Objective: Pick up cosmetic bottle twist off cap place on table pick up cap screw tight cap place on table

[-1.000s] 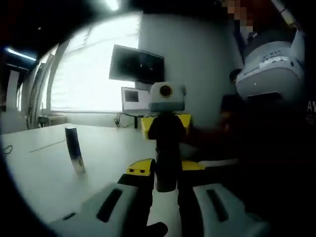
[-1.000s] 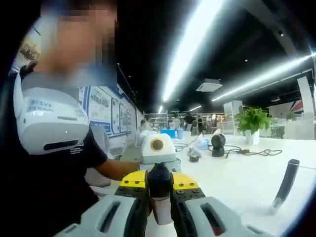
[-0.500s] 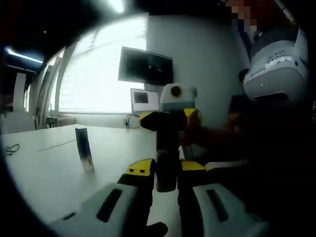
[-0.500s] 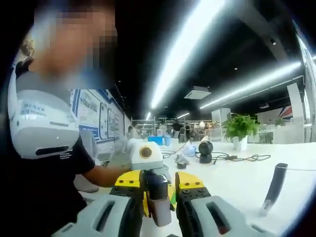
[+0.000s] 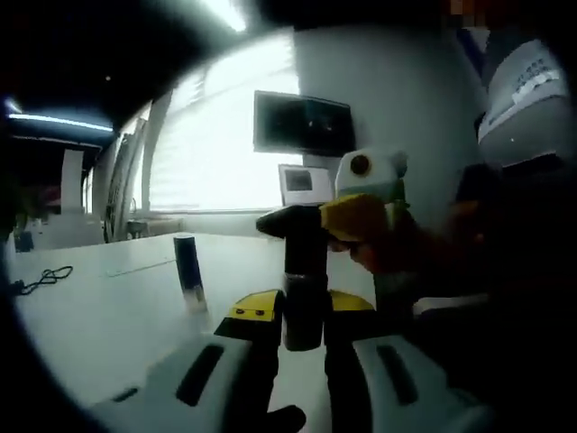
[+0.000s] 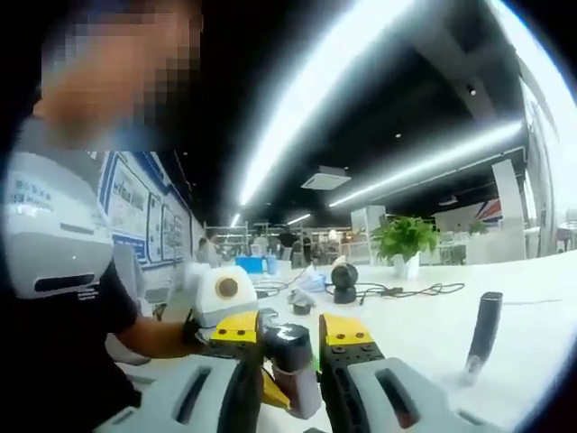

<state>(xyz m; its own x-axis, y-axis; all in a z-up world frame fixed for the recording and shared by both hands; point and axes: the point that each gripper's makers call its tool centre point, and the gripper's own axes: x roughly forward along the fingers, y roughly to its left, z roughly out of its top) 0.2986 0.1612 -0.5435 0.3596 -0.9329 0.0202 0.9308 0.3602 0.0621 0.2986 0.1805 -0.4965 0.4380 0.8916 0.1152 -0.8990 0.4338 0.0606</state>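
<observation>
The dark cosmetic bottle (image 5: 305,287) stands upright between the jaws of my left gripper (image 5: 302,316), which is shut on its lower body. My right gripper (image 5: 335,219) reaches in from the right, rolled on its side, with its yellow-tipped jaws shut on the bottle's black cap (image 5: 290,225). In the right gripper view, my right gripper (image 6: 290,336) clamps the dark cap (image 6: 288,345), and the bottle's paler body (image 6: 306,393) hangs tilted below it. The bottle is held above the white table (image 5: 108,329).
A second dark, slim bottle (image 5: 187,272) stands alone on the table, also seen as the bottle (image 6: 482,329) at right. A monitor (image 5: 302,122) and laptop (image 5: 305,183) sit at the far wall. A plant (image 6: 404,240), a black round device (image 6: 343,280) and cables lie far back. The person's torso (image 6: 54,298) is close by.
My right gripper has rolled around the cap, turning it on the bottle. Both views have shifted with the hands, and the left gripper keeps its hold.
</observation>
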